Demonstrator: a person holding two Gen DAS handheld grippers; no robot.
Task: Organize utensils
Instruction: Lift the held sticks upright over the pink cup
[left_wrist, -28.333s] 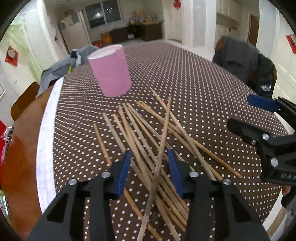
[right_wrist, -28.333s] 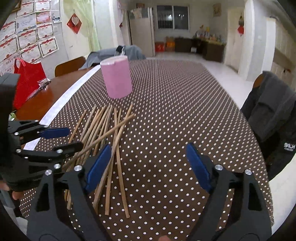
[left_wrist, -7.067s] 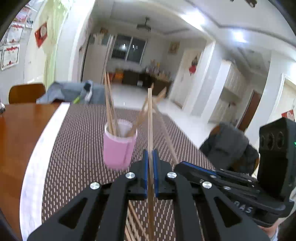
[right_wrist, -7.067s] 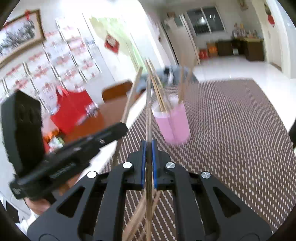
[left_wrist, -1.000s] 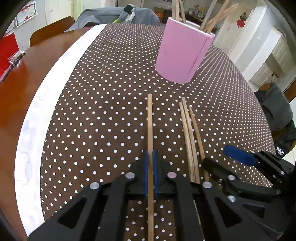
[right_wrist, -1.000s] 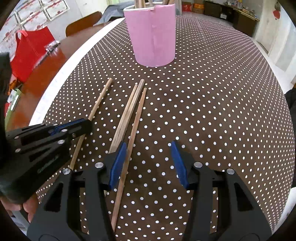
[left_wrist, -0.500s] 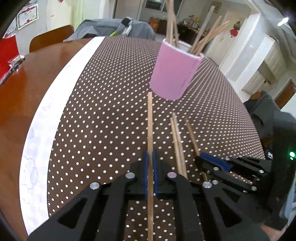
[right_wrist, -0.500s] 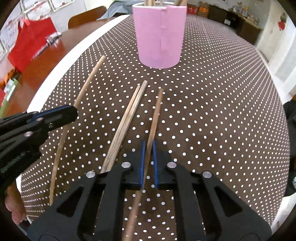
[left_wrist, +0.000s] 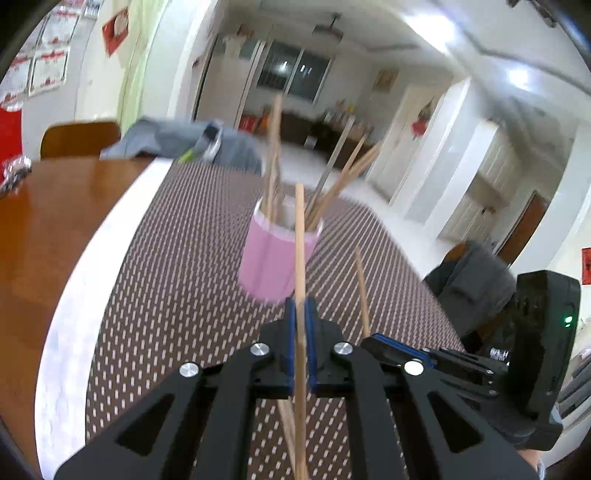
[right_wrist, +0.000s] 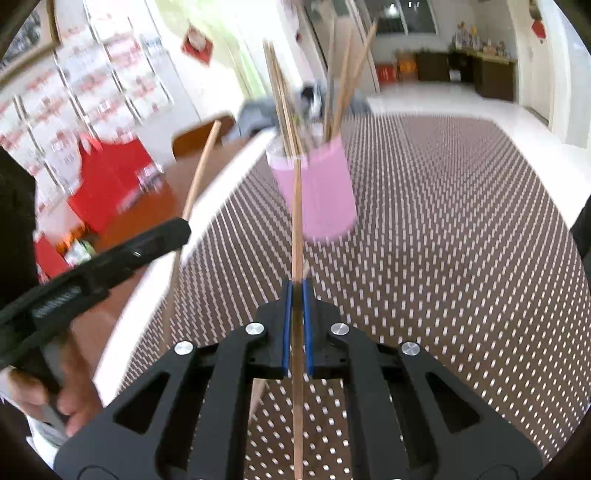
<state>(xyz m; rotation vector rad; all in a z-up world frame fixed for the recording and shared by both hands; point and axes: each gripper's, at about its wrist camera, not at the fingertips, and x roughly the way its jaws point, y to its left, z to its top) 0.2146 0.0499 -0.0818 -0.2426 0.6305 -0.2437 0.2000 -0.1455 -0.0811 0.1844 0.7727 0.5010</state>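
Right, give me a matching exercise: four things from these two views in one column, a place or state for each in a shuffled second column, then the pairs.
1. left tongs
2. pink cylindrical cup
3. brown white-dotted tablecloth
4. grey jacket

A. spread over the wooden table
B. draped on a chair at the far end
C. shut on a single wooden chopstick
D. standing upright, holding several chopsticks

Pairs: 1-C, 2-D, 3-A, 4-B

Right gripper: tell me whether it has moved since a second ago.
Yes. The right gripper, shut on a chopstick, has lifted off the table and tilted up: the pink cup now sits lower in its view.
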